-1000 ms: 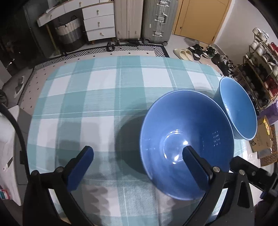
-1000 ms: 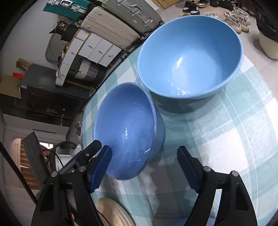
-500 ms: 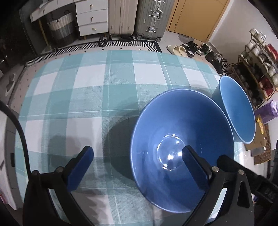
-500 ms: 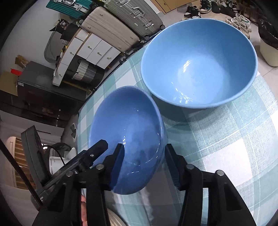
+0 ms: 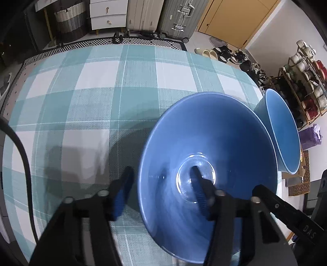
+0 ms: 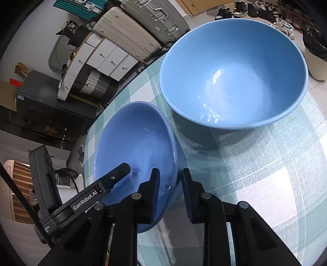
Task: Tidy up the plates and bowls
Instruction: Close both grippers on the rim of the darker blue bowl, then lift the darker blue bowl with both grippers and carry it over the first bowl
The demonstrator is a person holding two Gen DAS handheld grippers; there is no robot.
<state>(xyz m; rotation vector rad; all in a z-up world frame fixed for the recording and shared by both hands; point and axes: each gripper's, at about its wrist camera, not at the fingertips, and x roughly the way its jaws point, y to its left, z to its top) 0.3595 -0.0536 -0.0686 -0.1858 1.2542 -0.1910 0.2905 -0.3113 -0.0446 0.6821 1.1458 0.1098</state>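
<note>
Suitcases and white drawers are lining the room behind a table (image 5: pixel 98 86) in a teal checked cloth. On it a dark blue bowl (image 5: pixel 208 143) is sitting beside a lighter bowl (image 6: pixel 233 67). The left gripper (image 5: pixel 161 180) jaws, just closing, are straddling its rim; the right gripper (image 6: pixel 168 180) jaws are closing onto its opposite rim.

A checked teal cloth (image 5: pixel 98 98) covers the counter. Beyond its far edge stand two suitcases (image 5: pixel 161 16), white drawers (image 5: pixel 108 14) and a basket (image 5: pixel 69 22); a shoe rack (image 5: pixel 302 81) stands right.
</note>
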